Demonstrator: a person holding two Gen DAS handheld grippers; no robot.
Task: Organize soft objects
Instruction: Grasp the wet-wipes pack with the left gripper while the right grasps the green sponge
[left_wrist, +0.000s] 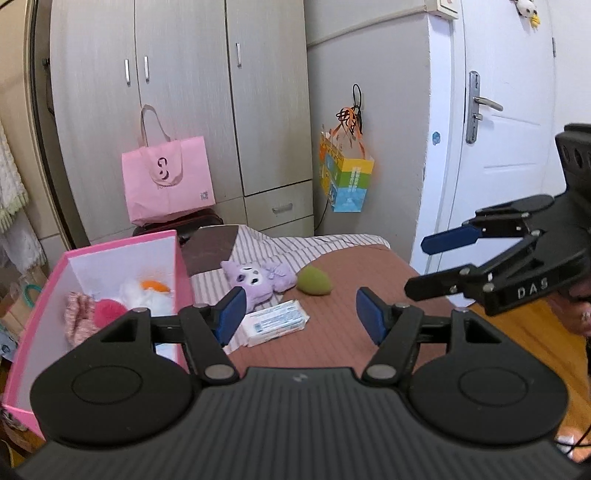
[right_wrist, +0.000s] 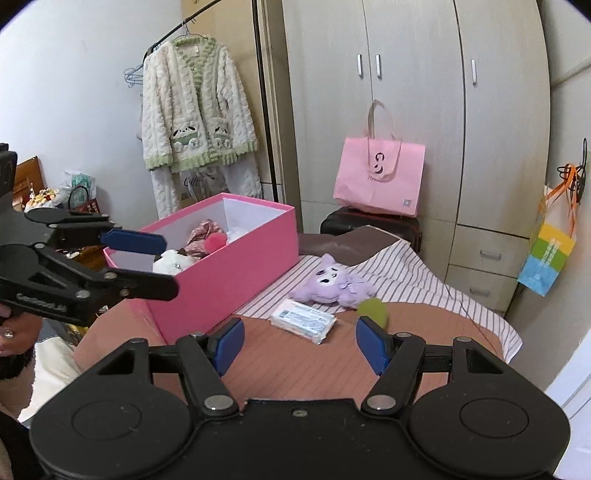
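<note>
Bed (right_wrist: 295, 369) was your work surface. Both your claws hovered spread, empty: left claw (left_wrist: 299, 314), right claw (right_wrist: 300, 341). Wipes pack (right_wrist: 303, 320) nearest, slick wrap could slip. Beyond: green sponge (right_wrist: 373, 310), purple plush (right_wrist: 332, 282). Pink box (right_wrist: 229, 273) crowded; a careless drop could spill out.

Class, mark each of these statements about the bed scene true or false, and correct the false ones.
1. The pink box already holds soft items. True.
2. The purple plush toy lies inside the box. False: it lies on the bed, outside the box.
3. The left gripper is shut on the tissue pack. False: its jaws are open and empty; the pack lies on the bed.
4. The green soft object lies on the bed near the plush. True.
5. The right gripper is open. True.
</note>
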